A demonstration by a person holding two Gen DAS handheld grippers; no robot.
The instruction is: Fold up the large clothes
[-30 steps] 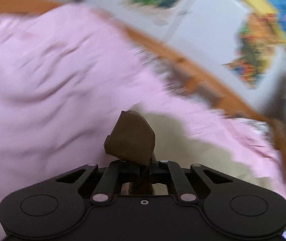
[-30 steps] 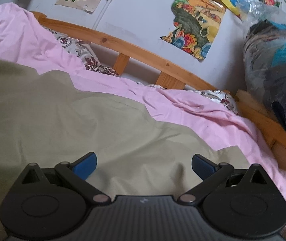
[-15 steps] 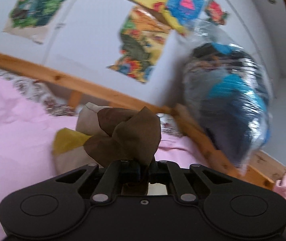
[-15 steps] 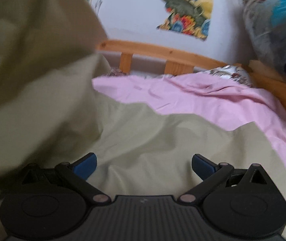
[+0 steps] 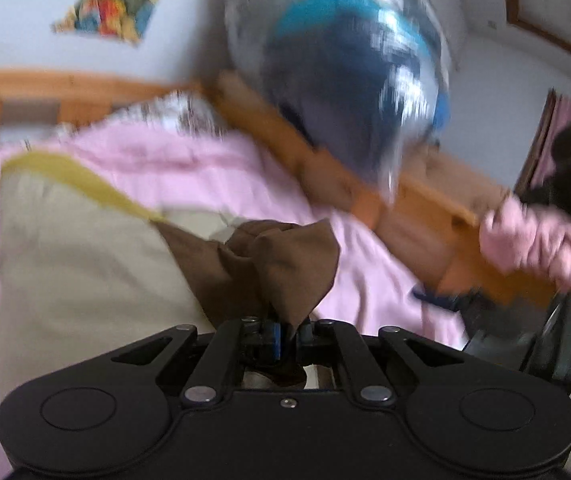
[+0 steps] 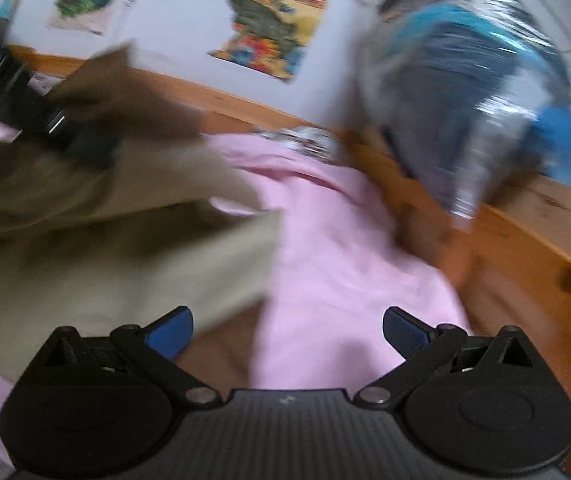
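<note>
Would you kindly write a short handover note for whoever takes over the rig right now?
Left tongs: shut on a bunched corner of the beige garment, its shaded underside showing brown.
Right tongs: open, holding nothing, above the pink sheet.
Garment: on the bed, one edge lifted across itself.
Done: corner picked up, first fold underway.
Left: lay the corner down, flatten, finish folding.

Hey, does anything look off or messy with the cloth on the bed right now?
The olive cloth lies rumpled and skewed on the pink sheet, one corner bunched in the shut left gripper. Nothing looks torn.
</note>
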